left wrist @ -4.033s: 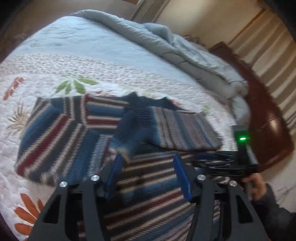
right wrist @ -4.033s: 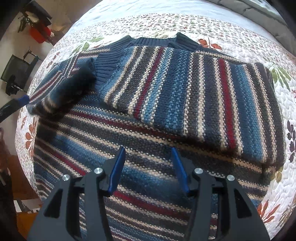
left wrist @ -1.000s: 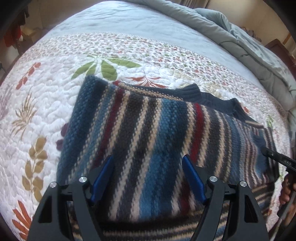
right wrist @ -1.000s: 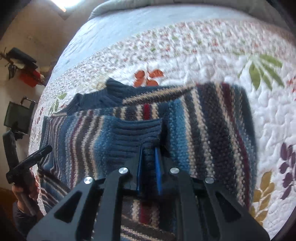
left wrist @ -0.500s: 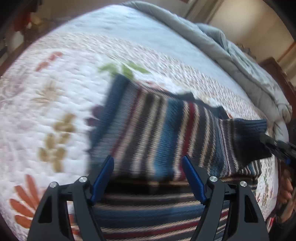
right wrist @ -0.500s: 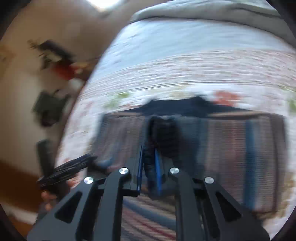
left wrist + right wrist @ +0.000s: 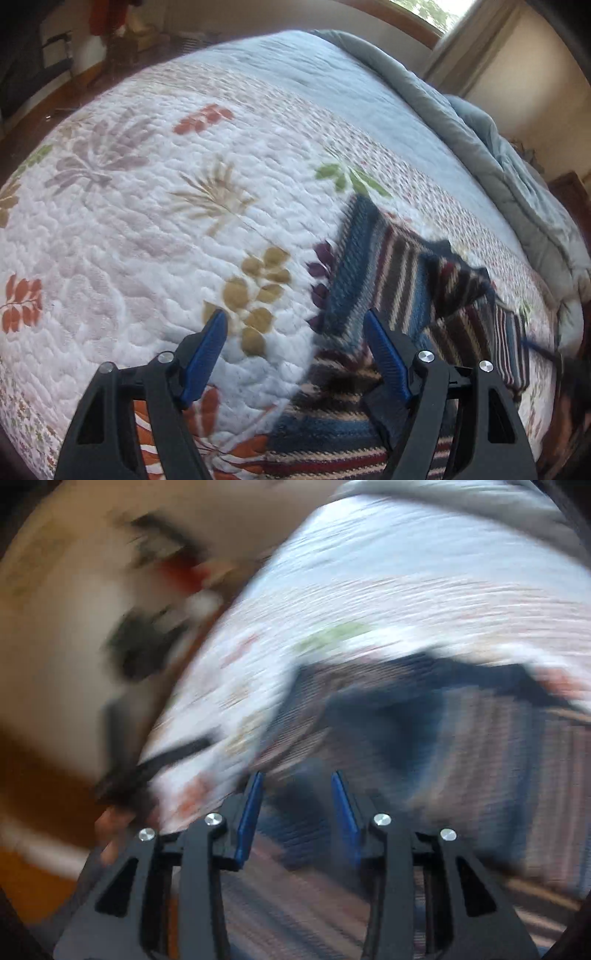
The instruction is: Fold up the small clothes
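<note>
Right claw [image 7: 297, 812] is opening, nothing pinched, directly over the striped sweater [image 7: 402, 280]; left claw [image 7: 291, 354] gapes empty, sweater off its right.

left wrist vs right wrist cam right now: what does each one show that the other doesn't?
Left wrist only: sharp leaf prints on the quilt, the grey comforter along the far edge, and the left gripper open over bare quilt.

Right wrist only: heavy blur, the right gripper with jaws opening and nothing pinched between them, and a hand at lower left.

Both: the striped sweater lying on the quilt.
</note>
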A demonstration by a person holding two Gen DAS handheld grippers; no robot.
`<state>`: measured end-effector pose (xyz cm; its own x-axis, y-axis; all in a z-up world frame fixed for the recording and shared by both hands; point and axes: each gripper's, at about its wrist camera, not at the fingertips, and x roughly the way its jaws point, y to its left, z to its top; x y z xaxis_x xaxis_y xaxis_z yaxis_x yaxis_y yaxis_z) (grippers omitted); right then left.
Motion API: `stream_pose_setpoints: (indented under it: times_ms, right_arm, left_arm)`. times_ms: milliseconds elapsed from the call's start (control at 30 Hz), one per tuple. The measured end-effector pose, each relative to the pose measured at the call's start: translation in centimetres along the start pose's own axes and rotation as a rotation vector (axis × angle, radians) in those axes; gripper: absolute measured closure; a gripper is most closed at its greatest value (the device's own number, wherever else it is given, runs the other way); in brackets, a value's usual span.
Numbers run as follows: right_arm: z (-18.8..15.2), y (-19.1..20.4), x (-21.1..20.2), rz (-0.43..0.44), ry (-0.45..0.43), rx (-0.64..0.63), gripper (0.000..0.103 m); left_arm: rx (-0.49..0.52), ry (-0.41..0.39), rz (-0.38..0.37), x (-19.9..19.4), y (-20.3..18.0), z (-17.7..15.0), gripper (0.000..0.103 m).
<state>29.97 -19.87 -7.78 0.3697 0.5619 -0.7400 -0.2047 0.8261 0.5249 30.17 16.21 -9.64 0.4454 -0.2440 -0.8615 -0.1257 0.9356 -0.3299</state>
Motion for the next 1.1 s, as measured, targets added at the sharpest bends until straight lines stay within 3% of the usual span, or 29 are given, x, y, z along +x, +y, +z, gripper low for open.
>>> stream_pose_setpoints:
  times_ms: [67, 167, 300, 500, 600, 667, 700, 767, 867, 1100]
  right_arm:
    - [1.0, -3.0, -0.4, -0.098, -0.019, 0.06, 0.064]
    - [0.9, -6.4, 1.2, -0.101, 0.05, 0.145, 0.067]
    - [-1.3, -6.7, 2.8, -0.073, 0.09, 0.118, 0.067]
    - [-2.7, -6.8, 3.6, -0.043, 0.088, 0.132, 0.067]
    - [-3.0, -6.9, 2.8, -0.07, 0.085, 0.112, 0.067]
    - [-2.8, -7.1, 2.4, -0.083, 0.077, 0.104, 0.067]
    - [-2.6, -7.2, 2.2, -0.092, 0.071, 0.101, 0.067]
    - [-2.0, -7.6, 1.9, -0.104, 0.06, 0.105, 0.067]
    - [-0.7, -7.7, 2.5, -0.11, 0.052, 0.111, 0.067]
    - [2.0, -7.8, 4.9, -0.115, 0.065, 0.137, 0.067]
  left_arm:
    - [0.004, 0.046, -0.053, 0.8, -0.7, -0.8, 0.027]
    - [0.01, 0.138, -0.141, 2.0, -2.5, -2.6, 0.027]
    - [0.057, 0.192, -0.22, 2.1, -5.0, -5.3, 0.026]
    - [0.018, 0.336, -0.336, 4.4, -7.2, -7.6, 0.026]
    - [-0.032, 0.335, -0.334, 5.9, -7.4, -7.7, 0.037]
    - [-0.014, 0.321, -0.304, 6.2, -7.9, -7.9, 0.083]
    - [-0.009, 0.313, -0.313, 6.2, -8.0, -8.0, 0.093]
    - [-0.039, 0.291, -0.337, 5.8, -7.5, -8.0, 0.097]
    - [-0.049, 0.179, -0.313, 3.4, -6.6, -7.3, 0.097]
    - [-0.05, -0.045, -0.264, -5.0, -2.7, -4.7, 0.097]
